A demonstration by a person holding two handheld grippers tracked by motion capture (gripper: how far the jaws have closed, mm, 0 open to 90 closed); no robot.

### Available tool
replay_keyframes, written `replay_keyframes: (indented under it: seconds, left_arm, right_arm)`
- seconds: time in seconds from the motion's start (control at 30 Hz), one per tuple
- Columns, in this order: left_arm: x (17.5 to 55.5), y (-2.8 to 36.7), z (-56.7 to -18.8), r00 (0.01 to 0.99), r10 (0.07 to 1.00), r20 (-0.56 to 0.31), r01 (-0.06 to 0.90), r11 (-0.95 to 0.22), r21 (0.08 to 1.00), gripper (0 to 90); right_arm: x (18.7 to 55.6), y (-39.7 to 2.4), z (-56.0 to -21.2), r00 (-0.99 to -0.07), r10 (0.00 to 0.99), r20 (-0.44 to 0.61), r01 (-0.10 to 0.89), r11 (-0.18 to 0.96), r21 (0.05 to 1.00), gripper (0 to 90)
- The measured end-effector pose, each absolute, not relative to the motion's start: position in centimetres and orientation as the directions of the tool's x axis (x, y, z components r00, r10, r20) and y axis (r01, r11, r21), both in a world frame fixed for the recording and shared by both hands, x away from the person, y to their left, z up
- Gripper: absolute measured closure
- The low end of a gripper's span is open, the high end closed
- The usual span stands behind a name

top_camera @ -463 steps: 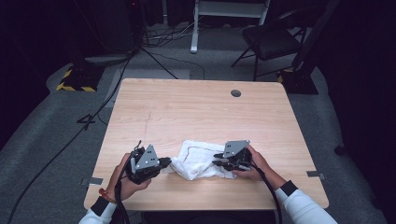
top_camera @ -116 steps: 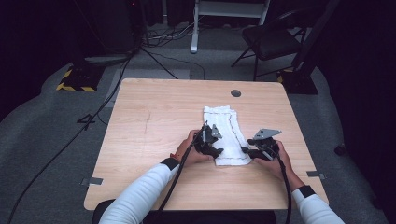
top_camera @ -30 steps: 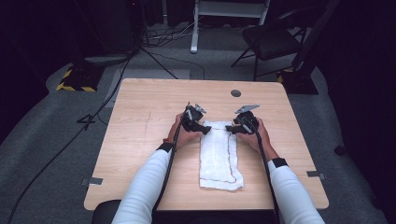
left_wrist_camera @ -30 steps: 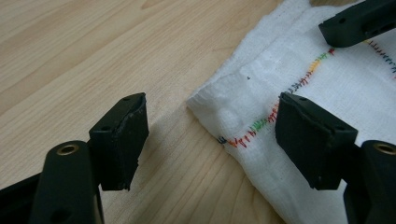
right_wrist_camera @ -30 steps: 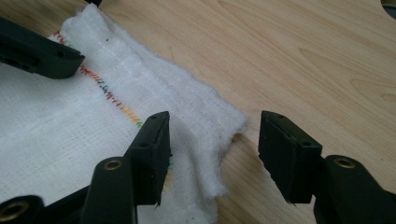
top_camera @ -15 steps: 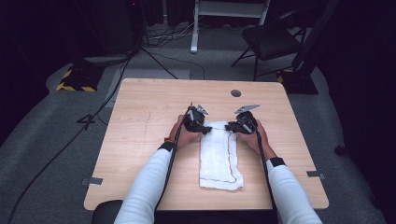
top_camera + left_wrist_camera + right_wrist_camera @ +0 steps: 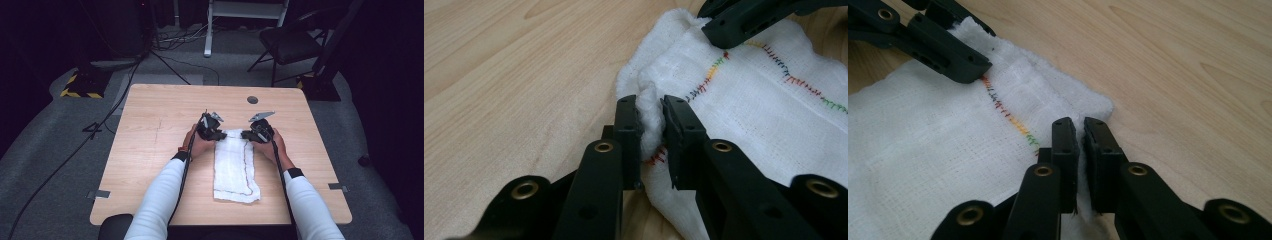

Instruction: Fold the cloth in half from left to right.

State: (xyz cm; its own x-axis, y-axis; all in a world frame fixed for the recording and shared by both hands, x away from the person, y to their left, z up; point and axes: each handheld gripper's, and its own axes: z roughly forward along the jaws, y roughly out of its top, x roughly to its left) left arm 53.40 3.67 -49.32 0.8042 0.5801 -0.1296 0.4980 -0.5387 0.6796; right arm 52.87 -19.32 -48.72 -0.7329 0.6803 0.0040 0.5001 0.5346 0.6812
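A white cloth [image 7: 234, 167] lay folded into a long strip on the wooden table [image 7: 150, 145], running from near the middle of the tabletop toward the person's edge, with a line of coloured stitching along its right side. The two grippers sat at the far end of the strip, one on each far corner, and both had just been closing. The left gripper [image 7: 651, 125] had its jaws nearly together, pinching a raised fold of the cloth at the corner; in the left gripper view the white fabric bulged up between the two black pads, and the stitching ran away across the cloth toward the other gripper's jaw at the top of the view. The right gripper [image 7: 1079, 137] had likewise drawn its jaws in to a narrow gap, with a thin edge of the cloth caught between them at the opposite corner, just beside the bare wood. In the high view the person's left hand [image 7: 196, 142] and right hand [image 7: 270, 145] rested low on the table on either side of the strip, white sleeves reaching in from the near edge. The rest of the cloth lay flat and slightly rumpled toward its near end.
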Motion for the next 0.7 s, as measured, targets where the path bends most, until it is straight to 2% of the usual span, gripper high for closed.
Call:
replay_keyframes:
  seconds: [0.3, 0.7]
  left_arm:
    - [53.9, 3.3, -48.7, 0.789, 0.61, -0.068, 0.481, -0.546, 0.686, 80.5]
    - [54.3, 4.3, -46.2, 0.768, 0.639, -0.033, 0.444, -0.495, 0.747, 80.6]
  right_arm:
    - [53.0, -19.2, -48.1, -0.717, 0.695, -0.044, 0.47, 0.529, 0.707, 85.1]
    - [52.8, -18.8, -45.2, -0.707, 0.702, -0.086, 0.401, 0.499, 0.768, 85.4]
